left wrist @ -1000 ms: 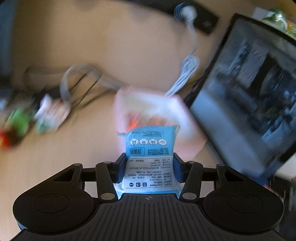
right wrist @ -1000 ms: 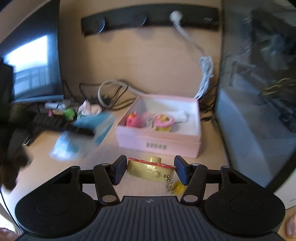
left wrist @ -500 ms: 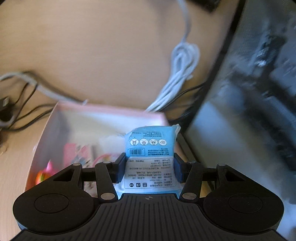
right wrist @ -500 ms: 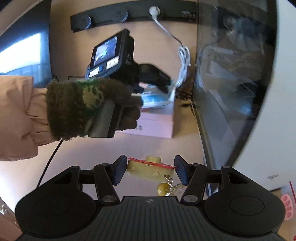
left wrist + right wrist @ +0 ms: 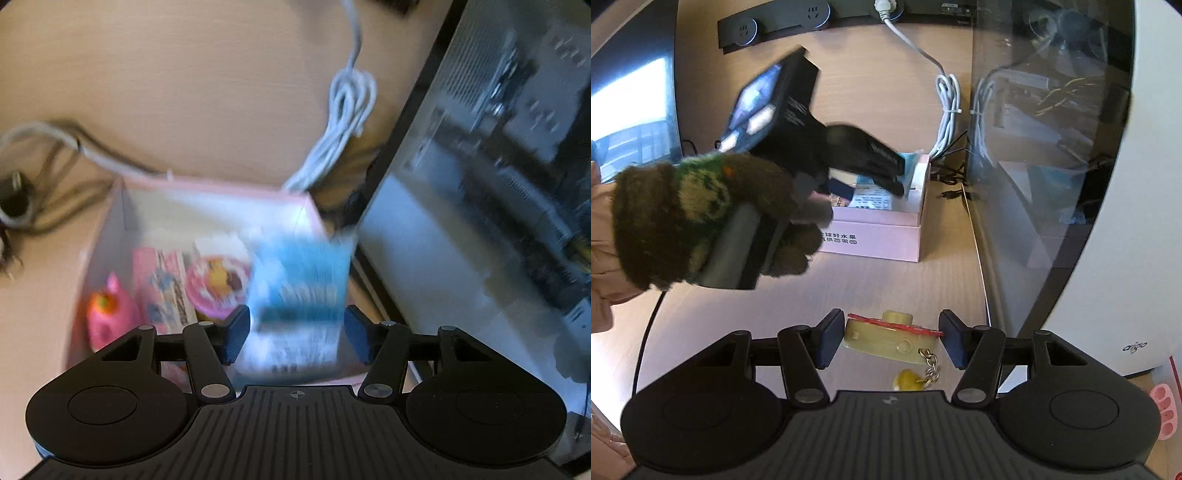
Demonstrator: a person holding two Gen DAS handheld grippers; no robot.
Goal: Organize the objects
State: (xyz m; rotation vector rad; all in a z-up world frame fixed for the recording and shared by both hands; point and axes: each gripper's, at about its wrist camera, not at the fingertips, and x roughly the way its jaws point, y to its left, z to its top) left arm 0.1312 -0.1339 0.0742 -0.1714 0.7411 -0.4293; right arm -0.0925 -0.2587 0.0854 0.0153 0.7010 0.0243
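Observation:
A pink box (image 5: 110, 221) sits open on the wooden desk, holding a pink toy (image 5: 107, 314), a pink card pack (image 5: 166, 288) and a round pink item (image 5: 218, 280). Over its right end hangs my left gripper (image 5: 295, 325), jaws apart. A blue-and-white packet (image 5: 299, 295) is between them, blurred and slipping down into the box. In the right wrist view a gloved hand (image 5: 701, 221) holds that gripper above the pink box (image 5: 879, 243). My right gripper (image 5: 892, 339) is shut on a yellow keychain toy (image 5: 886, 339) with a red band, in front of the box above the desk.
A glass-sided computer case (image 5: 1052, 147) stands close to the right of the box. A bundled white cable (image 5: 347, 110) lies behind it, grey cables (image 5: 55, 140) to the left. A black power strip (image 5: 783, 26) runs along the back and a monitor (image 5: 628, 110) stands at left.
The left gripper carried the blue packet over to the pink box, then lowered it. Its jaws let go and the packet now slides free. The right gripper still grips the yellow toy.

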